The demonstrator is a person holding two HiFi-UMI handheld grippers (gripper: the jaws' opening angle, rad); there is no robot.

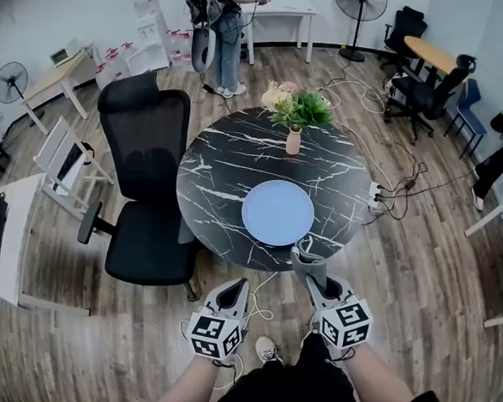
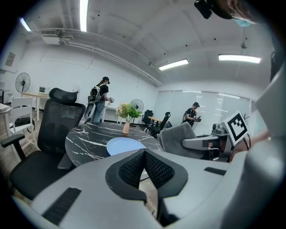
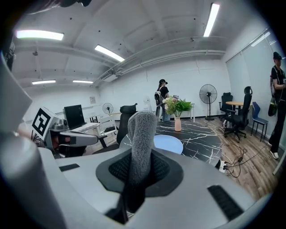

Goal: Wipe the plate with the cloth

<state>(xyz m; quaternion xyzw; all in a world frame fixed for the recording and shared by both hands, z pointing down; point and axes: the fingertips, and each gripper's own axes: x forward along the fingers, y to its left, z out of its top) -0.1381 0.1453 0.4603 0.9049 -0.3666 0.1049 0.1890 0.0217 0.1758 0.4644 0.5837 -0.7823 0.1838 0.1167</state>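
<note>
A pale blue plate (image 1: 277,212) lies on the near side of a round black marble table (image 1: 228,168). My right gripper (image 1: 306,261) hovers just short of the table's near edge, shut on a grey cloth (image 1: 308,258). In the right gripper view the cloth (image 3: 142,129) stands up from between the jaws, with the plate (image 3: 169,144) beyond it. My left gripper (image 1: 237,291) is lower left of the plate, off the table, shut with nothing in it. The left gripper view shows its closed jaws, the plate (image 2: 125,145) ahead and the cloth (image 2: 178,138) to the right.
A vase of flowers (image 1: 294,130) stands on the table's far side. A black office chair (image 1: 145,188) sits against the table's left. A power strip and cables (image 1: 377,196) lie on the wood floor at the right. A person (image 1: 225,31) stands at the back.
</note>
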